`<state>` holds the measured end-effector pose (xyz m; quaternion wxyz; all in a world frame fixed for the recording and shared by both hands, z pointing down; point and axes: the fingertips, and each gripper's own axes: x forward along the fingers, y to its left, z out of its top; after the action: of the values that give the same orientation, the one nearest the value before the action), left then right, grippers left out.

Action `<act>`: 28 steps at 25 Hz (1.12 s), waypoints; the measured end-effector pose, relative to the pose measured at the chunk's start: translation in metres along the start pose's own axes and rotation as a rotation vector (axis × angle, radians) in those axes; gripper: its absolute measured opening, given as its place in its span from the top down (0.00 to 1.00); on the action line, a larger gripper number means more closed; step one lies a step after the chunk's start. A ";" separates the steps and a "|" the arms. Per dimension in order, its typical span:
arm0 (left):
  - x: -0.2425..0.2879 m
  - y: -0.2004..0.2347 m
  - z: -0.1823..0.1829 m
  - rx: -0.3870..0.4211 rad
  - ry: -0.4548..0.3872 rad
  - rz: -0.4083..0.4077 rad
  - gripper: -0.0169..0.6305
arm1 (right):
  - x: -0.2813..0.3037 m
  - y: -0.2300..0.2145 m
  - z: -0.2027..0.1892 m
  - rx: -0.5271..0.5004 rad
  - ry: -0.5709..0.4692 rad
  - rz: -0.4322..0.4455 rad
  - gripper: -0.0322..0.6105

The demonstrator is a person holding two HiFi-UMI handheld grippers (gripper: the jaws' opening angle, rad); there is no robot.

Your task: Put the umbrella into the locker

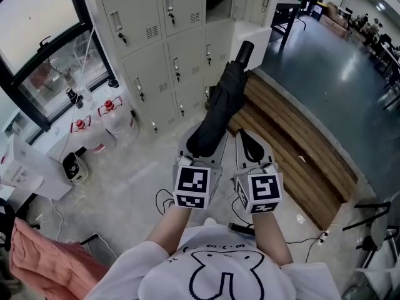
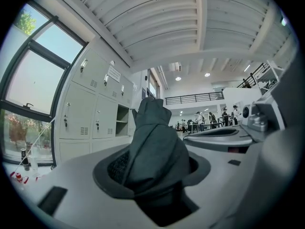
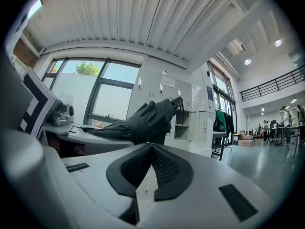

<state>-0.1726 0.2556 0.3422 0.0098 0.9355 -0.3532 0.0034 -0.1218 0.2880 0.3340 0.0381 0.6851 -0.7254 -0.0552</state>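
A folded black umbrella (image 1: 222, 102) sticks out level from my left gripper (image 1: 201, 144), whose jaws are shut on its lower end; its handle tip points at the grey lockers (image 1: 169, 49). In the left gripper view the umbrella fabric (image 2: 152, 147) fills the gap between the pads, and an open locker compartment (image 2: 122, 120) shows beyond it. My right gripper (image 1: 252, 144) hangs beside the left one, shut and holding nothing; its black pads (image 3: 164, 166) meet at the tips. The right gripper view shows the umbrella (image 3: 143, 120) to its left.
A wooden slatted bench (image 1: 294, 149) runs along the right. Large water bottles (image 1: 109, 114) and a small appliance (image 1: 74, 166) stand under the window at the left. Cables lie on the floor by my feet. A clothes rack (image 3: 221, 123) and people stand far off.
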 end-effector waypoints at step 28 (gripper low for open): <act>0.201 0.076 -0.004 -0.034 0.008 0.015 0.61 | 0.179 -0.101 -0.026 -0.037 0.005 0.034 0.92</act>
<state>-0.0718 0.0658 0.3505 0.0273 0.9326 -0.3600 0.0014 -0.0288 0.1027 0.3426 0.0533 0.6721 -0.7356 -0.0662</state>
